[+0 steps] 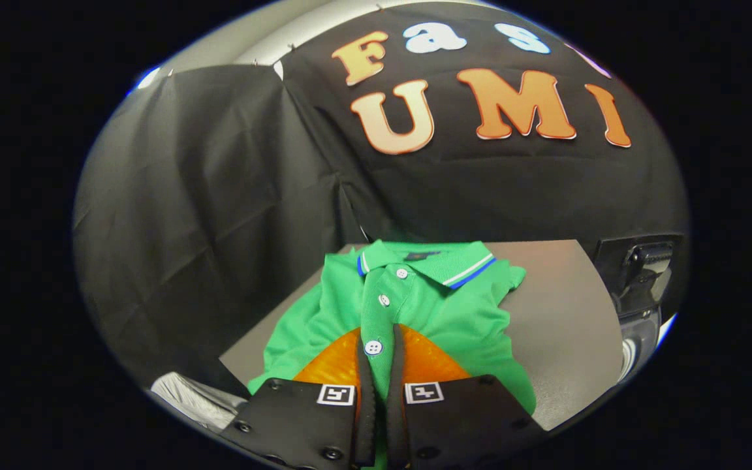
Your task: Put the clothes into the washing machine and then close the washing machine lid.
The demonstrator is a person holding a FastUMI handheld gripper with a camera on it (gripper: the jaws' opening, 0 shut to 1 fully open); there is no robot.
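Nearly closed tool (381,365), orange fingers (330,369) pinching the button strip of a green shirt (454,313) between them. Lies folded on the grey tabletop (559,307), collar beyond the fingers toward the black cloth wall. Dark device (640,271) at the tabletop's right edge.

Green polo shirt (415,307) (buttoned) lies crumpled, placket seemingly pinched between fingers (363,391).

Shirts I see: one green shirt (415,307)
Buttons I count on it: three
Tables: one grey table (559,307)
Grippers I hold: one gripper (381,365), two orange fingers (330,365) nearly together on the shirt
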